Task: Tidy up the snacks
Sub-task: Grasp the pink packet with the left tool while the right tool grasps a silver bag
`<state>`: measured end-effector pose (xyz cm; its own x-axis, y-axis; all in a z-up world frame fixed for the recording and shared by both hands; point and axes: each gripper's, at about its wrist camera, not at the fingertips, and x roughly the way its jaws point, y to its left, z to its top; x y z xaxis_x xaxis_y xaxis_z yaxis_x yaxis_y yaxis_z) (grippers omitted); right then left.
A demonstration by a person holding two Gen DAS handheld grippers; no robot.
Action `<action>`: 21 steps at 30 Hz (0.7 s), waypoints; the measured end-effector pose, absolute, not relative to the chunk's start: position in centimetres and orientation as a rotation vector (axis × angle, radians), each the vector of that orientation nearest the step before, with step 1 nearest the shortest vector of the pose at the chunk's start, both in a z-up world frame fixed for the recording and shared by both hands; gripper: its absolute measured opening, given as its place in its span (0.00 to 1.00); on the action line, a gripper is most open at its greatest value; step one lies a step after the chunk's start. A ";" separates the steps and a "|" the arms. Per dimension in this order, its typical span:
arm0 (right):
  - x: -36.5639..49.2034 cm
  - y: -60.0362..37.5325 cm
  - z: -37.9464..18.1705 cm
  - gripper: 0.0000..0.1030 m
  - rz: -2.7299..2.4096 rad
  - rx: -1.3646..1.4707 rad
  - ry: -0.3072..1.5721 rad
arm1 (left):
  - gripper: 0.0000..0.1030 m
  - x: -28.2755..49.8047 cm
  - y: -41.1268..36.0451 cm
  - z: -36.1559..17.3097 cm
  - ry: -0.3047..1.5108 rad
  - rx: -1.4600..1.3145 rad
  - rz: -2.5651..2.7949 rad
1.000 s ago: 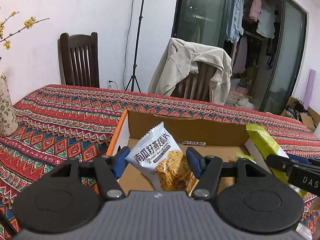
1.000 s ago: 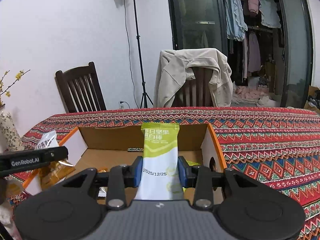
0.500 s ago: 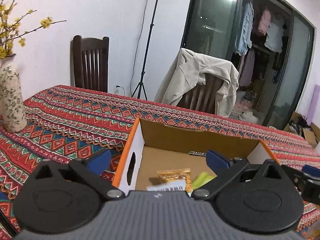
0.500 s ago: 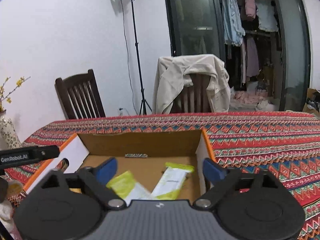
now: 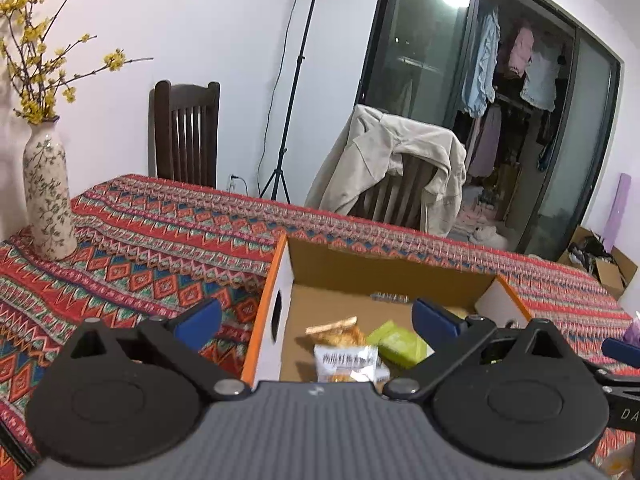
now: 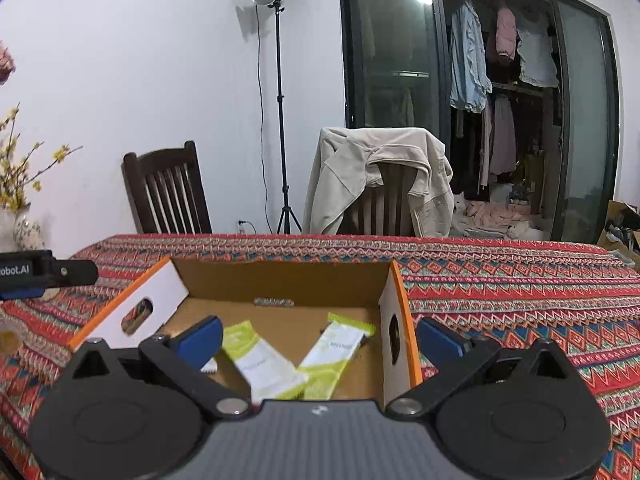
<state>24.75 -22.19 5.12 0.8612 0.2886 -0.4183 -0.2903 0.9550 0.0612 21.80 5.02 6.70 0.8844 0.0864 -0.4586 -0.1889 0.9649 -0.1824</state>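
Both the left gripper (image 5: 316,318) and right gripper (image 6: 320,336) gape wide and empty above the cardboard box (image 6: 280,276) on the counter. Inside the box lie the orange snack packet (image 5: 346,354) and two green bars (image 6: 264,358), perhaps a third packet beneath. Best to lift clear of the box walls before fetching more.

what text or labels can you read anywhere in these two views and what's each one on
"obot.AI", cut off at the frame edge: on the left hand-held gripper, seen in the right wrist view.
"DA", cut off: on the right hand-held gripper, seen in the left wrist view.
Cracker packet in the cardboard box: printed characters, too blurred to read.
Green and white snack bars: print too small to read.
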 end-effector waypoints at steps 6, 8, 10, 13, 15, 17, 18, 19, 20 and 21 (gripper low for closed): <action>21.7 -22.6 4.1 1.00 0.317 -0.026 0.457 | 1.00 19.3 5.1 5.4 0.504 -0.196 0.129; 20.7 -22.7 3.7 1.00 0.320 -0.032 0.462 | 1.00 18.4 5.1 5.0 0.510 -0.190 0.124; 19.6 -22.9 3.4 1.00 0.324 -0.037 0.464 | 1.00 17.4 5.0 4.7 0.513 -0.187 0.120; 18.2 -23.3 3.0 1.00 0.326 -0.040 0.471 | 1.00 16.1 5.1 4.4 0.517 -0.180 0.112; 17.3 -23.5 2.7 1.00 0.326 -0.041 0.474 | 1.00 15.2 5.0 4.1 0.519 -0.177 0.108; 16.4 -23.8 2.3 1.00 0.325 -0.043 0.479 | 1.00 14.3 5.0 3.8 0.520 -0.175 0.106; 16.1 -24.0 2.2 1.00 0.324 -0.043 0.482 | 1.00 14.0 5.0 3.6 0.522 -0.175 0.106; 15.6 -24.2 2.0 1.00 0.324 -0.044 0.485 | 1.00 13.6 5.0 3.5 0.525 -0.175 0.106; 15.2 -24.3 2.0 1.00 0.325 -0.046 0.486 | 1.00 13.2 5.0 3.3 0.530 -0.176 0.104; 14.8 -24.4 1.8 1.00 0.326 -0.048 0.486 | 1.00 12.9 5.0 3.1 0.534 -0.176 0.104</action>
<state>14.79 -24.42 1.83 0.8335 0.2962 -0.4664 -0.3190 0.9472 0.0314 12.92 5.04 3.08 0.8559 0.0527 -0.5144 -0.1444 0.9796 -0.1398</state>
